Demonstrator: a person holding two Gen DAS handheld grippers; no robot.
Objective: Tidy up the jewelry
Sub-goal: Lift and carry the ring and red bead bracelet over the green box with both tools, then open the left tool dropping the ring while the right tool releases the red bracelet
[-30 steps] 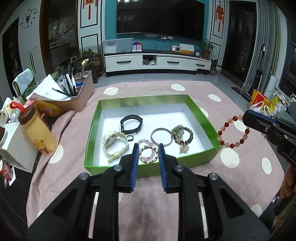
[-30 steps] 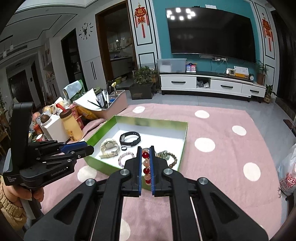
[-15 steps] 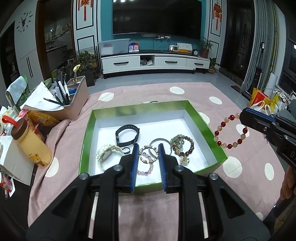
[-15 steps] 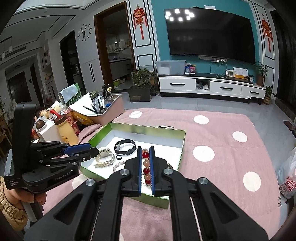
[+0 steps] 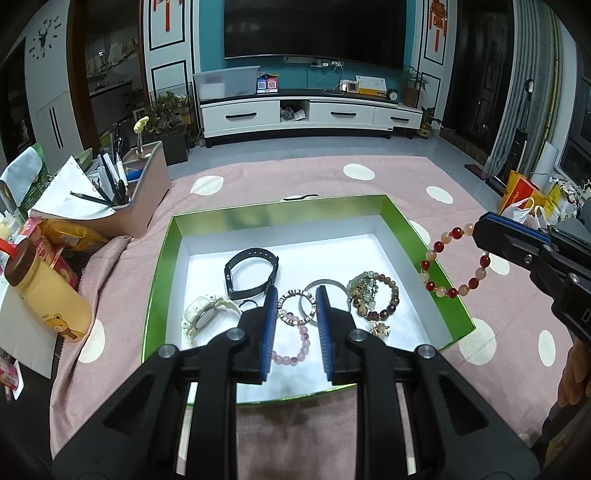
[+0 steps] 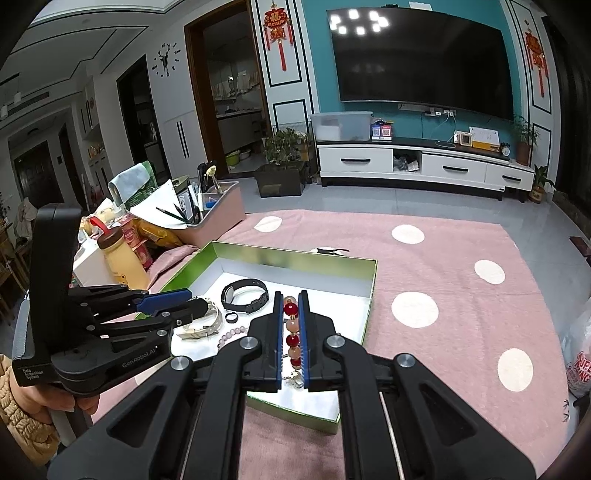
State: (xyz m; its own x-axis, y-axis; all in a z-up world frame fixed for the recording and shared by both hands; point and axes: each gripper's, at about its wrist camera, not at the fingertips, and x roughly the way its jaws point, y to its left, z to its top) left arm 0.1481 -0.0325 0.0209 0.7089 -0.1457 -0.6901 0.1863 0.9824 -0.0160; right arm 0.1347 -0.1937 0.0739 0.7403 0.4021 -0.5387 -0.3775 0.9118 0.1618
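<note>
A home living room

A large wall television (image 6: 421, 55) hangs on a teal wall at the top of the frame above a white media console (image 6: 424, 164); potted plants (image 6: 282, 142), red hanging ornaments (image 6: 277, 29) and a pink dotted cloth (image 6: 443, 280) lower down.

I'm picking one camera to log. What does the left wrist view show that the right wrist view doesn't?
Only the left wrist view shows the whole red bead bracelet as a loop hanging from the right gripper, plus the silver bangle. Only the right wrist view shows the left gripper from outside, open. Both show the green box and black band.
</note>
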